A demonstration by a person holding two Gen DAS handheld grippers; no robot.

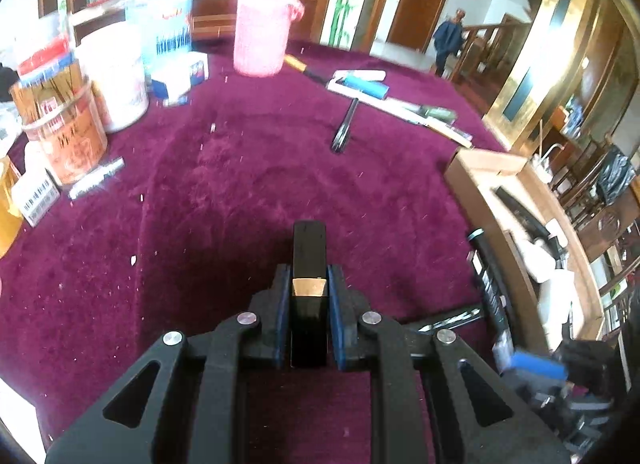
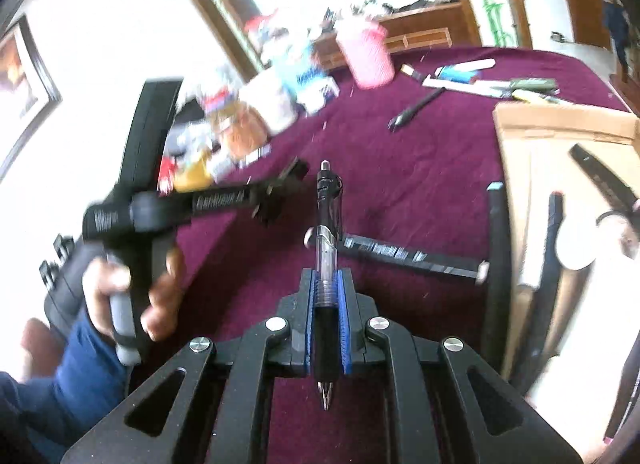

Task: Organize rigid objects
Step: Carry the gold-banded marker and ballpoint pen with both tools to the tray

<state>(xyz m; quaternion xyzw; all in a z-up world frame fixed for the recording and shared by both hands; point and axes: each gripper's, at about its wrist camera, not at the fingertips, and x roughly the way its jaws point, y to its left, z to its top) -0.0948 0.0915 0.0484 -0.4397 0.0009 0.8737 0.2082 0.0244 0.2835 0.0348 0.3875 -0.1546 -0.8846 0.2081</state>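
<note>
My left gripper (image 1: 309, 284) is shut on a black rectangular object with a gold band (image 1: 309, 252), held above the maroon tablecloth (image 1: 260, 183). My right gripper (image 2: 327, 284) is shut on a clear pen with black ends (image 2: 328, 240), its tip pointing back at the camera. The left gripper and the hand holding it show blurred at the left of the right wrist view (image 2: 280, 187). A cardboard box (image 2: 560, 123) with dark items inside stands at the right; it also shows in the left wrist view (image 1: 492, 167).
A dark pen (image 1: 344, 127) lies mid-table. A pink cup (image 1: 262, 27), white tubs (image 1: 116, 75), a jar of sticks (image 1: 68, 131) and small boxes crowd the far left. Blue and white stationery (image 1: 364, 83) lies at the back. Two black sticks (image 2: 408, 256) lie beside the box.
</note>
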